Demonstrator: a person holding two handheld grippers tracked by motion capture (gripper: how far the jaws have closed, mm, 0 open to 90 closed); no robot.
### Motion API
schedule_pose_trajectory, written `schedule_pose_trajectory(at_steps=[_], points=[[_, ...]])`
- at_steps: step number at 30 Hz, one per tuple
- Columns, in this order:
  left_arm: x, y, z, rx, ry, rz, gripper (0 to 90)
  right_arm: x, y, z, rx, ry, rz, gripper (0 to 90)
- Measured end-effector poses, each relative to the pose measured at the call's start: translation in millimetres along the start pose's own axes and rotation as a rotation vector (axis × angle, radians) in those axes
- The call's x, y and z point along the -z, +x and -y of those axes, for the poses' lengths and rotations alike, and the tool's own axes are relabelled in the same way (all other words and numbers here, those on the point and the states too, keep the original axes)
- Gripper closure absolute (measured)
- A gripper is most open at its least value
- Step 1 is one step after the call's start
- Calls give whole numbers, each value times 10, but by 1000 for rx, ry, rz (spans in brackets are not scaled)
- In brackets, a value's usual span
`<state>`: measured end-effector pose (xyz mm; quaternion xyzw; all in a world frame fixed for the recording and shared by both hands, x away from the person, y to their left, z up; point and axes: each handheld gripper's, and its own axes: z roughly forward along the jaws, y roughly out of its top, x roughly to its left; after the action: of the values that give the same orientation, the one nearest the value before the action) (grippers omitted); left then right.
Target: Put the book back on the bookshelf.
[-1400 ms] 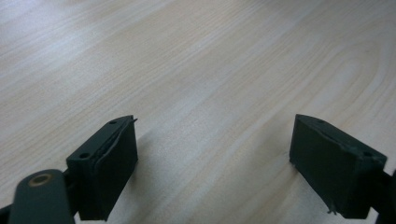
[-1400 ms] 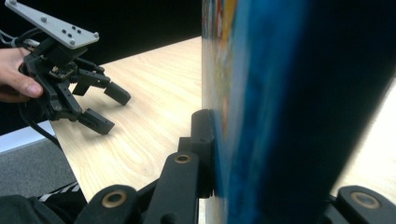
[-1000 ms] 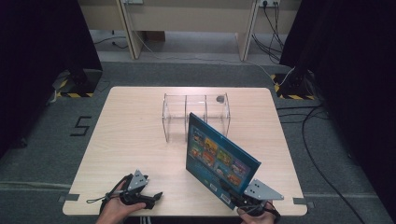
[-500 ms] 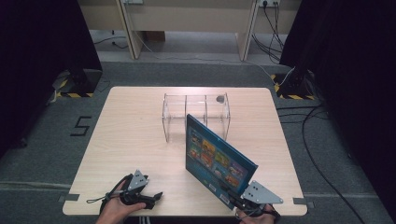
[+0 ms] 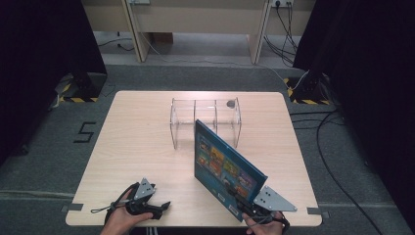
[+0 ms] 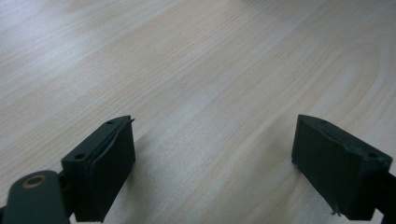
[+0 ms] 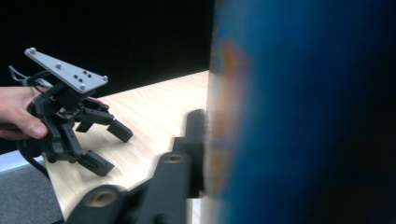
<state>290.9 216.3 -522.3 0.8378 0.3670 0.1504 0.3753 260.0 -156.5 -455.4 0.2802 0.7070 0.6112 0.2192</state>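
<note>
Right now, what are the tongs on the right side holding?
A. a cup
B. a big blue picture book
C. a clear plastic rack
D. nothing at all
B. In the high view the right tongs are clamped on the lower corner of the blue picture book, which stands tilted above the table. The left tongs rest open near the table's front edge with nothing between them.
</note>
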Motion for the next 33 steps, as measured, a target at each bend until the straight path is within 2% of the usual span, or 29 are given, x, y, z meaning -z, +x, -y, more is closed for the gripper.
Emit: schedule_pose_trajectory(at_steps=[3,4,6,10,13,15,19,22,25,26,27,32,33], points=[[-2,-2,0,1,-2,-2,125,-9,5,-3,3,-1,0,822],[-3,-3,-1,0,-2,0,125,-21,11,-1,15,-9,-15,825],[-3,-6,-2,0,-2,2,126,-30,44,-10,29,-7,-14,827],[-3,-8,0,2,-3,2,127,-38,53,-13,17,-18,-9,828],[-2,-6,-1,-1,-2,3,128,-23,12,-39,-2,-61,-22,831],[-2,-6,-1,-2,-2,3,128,-19,2,-59,9,-59,-17,831],[-2,-6,-2,-2,-1,3,127,-1,-32,-83,18,-56,15,831],[-2,-5,-2,-2,-2,3,127,47,-105,-128,-17,-77,48,831],[-3,-4,-2,-3,-1,4,127,81,-195,-184,-1,-101,90,831],[-3,-4,-2,-3,-1,4,127,81,-195,-184,-1,-101,90,831],[-2,-4,-2,-3,-1,4,127,92,-247,-212,-13,-108,116,831],[-6,-5,-3,-1,-5,4,126,102,-345,-240,-14,-117,157,831],[-6,-4,-3,-2,-4,5,126,104,-382,-259,-2,-114,183,831]])
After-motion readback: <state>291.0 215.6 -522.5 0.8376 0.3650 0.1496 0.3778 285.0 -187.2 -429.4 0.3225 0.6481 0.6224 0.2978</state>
